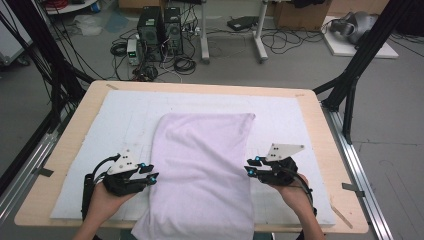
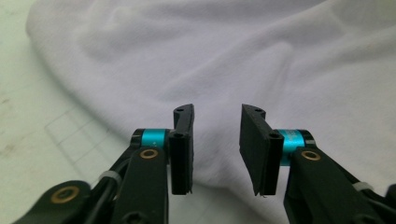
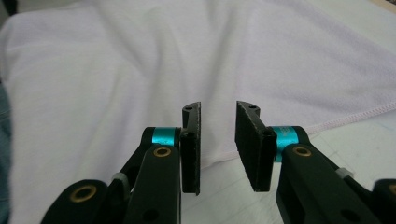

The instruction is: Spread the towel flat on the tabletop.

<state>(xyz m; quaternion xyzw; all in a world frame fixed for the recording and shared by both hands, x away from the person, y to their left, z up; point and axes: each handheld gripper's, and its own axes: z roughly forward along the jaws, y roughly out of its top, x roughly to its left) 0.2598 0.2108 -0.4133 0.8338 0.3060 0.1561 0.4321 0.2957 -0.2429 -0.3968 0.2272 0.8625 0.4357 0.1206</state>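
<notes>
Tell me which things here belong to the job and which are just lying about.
In the job: towel, left tongs, right tongs, both open at the towel's side edges; white mat.

Lying about: computers, cables on the floor.

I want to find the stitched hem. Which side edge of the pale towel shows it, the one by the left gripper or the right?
The edge by the right gripper: the towel shows a stitched hem there; the other edge looks rounded.
</notes>
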